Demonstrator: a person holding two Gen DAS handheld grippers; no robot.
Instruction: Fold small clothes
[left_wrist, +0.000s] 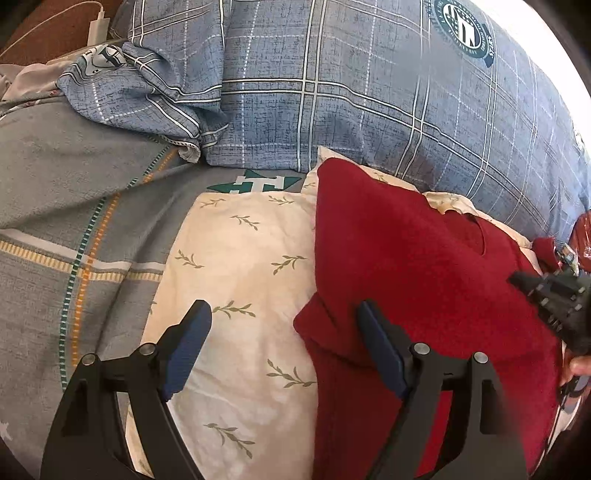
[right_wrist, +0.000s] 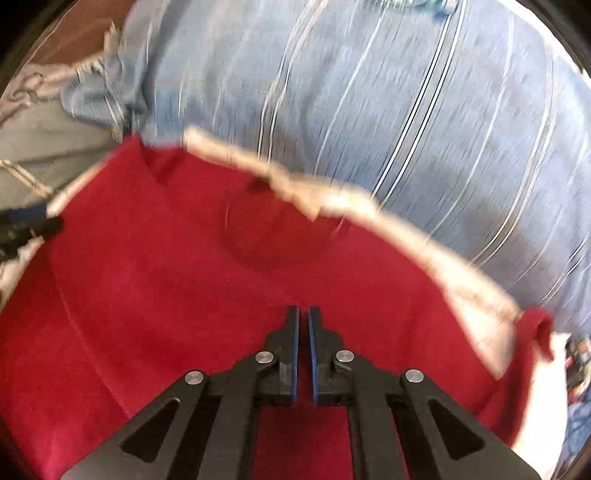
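Note:
A dark red knit garment (left_wrist: 406, 258) lies spread over a cream pillow with a leaf print (left_wrist: 240, 258). Its neck opening faces the far side. My left gripper (left_wrist: 283, 308) is open just above the garment's left edge, one finger over the pillow and the other over the red cloth. In the right wrist view the red garment (right_wrist: 184, 277) fills the lower half, blurred. My right gripper (right_wrist: 303, 310) is shut right over it, its blue pads almost together with no cloth visible between them. The right gripper (left_wrist: 517, 278) also shows at the garment's right side in the left wrist view.
A blue plaid duvet (left_wrist: 332, 92) is bunched along the far side. A grey striped sheet (left_wrist: 55, 184) covers the bed on the left. A white charger with its cable (left_wrist: 96, 29) lies at the far left corner. A hand (left_wrist: 578, 365) shows at the right edge.

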